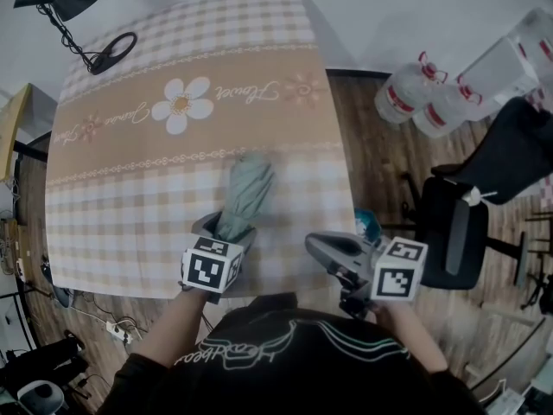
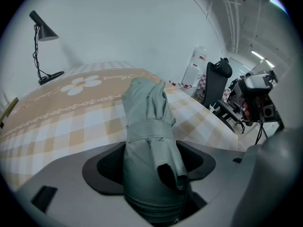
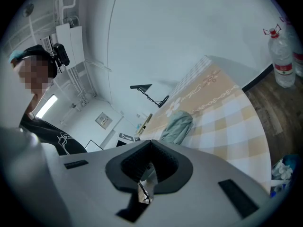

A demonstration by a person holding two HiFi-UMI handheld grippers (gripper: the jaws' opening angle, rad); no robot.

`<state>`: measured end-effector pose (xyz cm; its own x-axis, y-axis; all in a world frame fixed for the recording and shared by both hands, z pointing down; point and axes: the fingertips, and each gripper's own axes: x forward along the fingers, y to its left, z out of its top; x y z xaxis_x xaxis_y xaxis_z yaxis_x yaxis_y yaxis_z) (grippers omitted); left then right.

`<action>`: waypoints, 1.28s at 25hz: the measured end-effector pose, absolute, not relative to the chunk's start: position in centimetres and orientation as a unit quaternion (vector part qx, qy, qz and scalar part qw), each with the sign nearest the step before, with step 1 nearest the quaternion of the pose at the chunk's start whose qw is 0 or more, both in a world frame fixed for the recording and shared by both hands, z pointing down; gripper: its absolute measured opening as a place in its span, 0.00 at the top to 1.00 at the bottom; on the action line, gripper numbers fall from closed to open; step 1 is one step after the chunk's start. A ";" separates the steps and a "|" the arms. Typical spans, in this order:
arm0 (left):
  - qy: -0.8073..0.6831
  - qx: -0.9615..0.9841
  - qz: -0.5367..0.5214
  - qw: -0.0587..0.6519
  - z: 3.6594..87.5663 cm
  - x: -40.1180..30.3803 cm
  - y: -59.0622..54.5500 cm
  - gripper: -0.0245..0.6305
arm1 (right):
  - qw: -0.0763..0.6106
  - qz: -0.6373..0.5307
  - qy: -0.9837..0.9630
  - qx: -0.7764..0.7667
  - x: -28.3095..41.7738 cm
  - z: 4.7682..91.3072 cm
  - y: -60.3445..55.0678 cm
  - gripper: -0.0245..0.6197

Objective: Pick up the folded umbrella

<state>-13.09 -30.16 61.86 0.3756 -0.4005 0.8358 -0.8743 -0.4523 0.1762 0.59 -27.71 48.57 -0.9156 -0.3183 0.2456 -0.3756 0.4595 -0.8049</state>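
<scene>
The folded umbrella (image 1: pixel 245 190) is grey-green, wrapped by a strap, and lies lengthwise on the checked tablecloth (image 1: pixel 130 197) near the table's front edge. My left gripper (image 1: pixel 226 234) is shut on its near end. In the left gripper view the umbrella (image 2: pixel 147 122) fills the space between the two dark pads (image 2: pixel 106 167) and points away across the table. My right gripper (image 1: pixel 335 251) hangs off the table's front right corner, apart from the umbrella. Its jaws (image 3: pixel 150 148) meet with nothing between them, and the umbrella (image 3: pixel 177 126) shows beyond them.
A black desk lamp (image 1: pixel 76 20) stands at the table's far left corner. To the right, on the wooden floor, are large water bottles (image 1: pixel 416 95) and a black office chair (image 1: pixel 471 223). A flower print (image 1: pixel 183 104) marks the cloth's far half.
</scene>
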 end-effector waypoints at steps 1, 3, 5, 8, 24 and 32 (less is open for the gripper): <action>-0.418 0.765 0.375 0.316 61.9 -13.1 -30.2 0.45 | 0.030 0.480 -0.853 0.204 0.6 48.7 -27.7 0.95; -0.424 0.762 0.379 0.309 62.0 -13.2 -30.2 0.45 | 0.031 0.484 -0.850 0.204 0.6 48.9 -27.7 0.95; -0.432 0.761 0.380 0.300 62.1 -13.3 -30.3 0.47 | 0.027 0.491 -0.847 0.205 0.6 49.0 -27.8 0.95; -0.442 0.758 0.382 0.291 62.1 -13.5 -30.5 0.50 | 0.019 0.497 -0.843 0.206 0.5 49.3 -28.1 0.95; -0.415 0.778 0.347 0.318 61.6 -14.0 -30.6 0.58 | 0.019 0.506 -0.833 0.223 0.8 49.5 -26.8 0.95; -0.408 0.777 0.323 0.354 60.9 -14.5 -30.2 0.59 | 0.016 0.509 -0.829 0.232 1.5 49.7 -26.2 0.95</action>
<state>-14.49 -30.16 60.89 0.4584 -0.4057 0.7907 -0.8629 -0.4160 0.2869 1.50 -26.22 49.73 -0.8918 -0.3685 0.2626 -0.4010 0.3746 -0.8360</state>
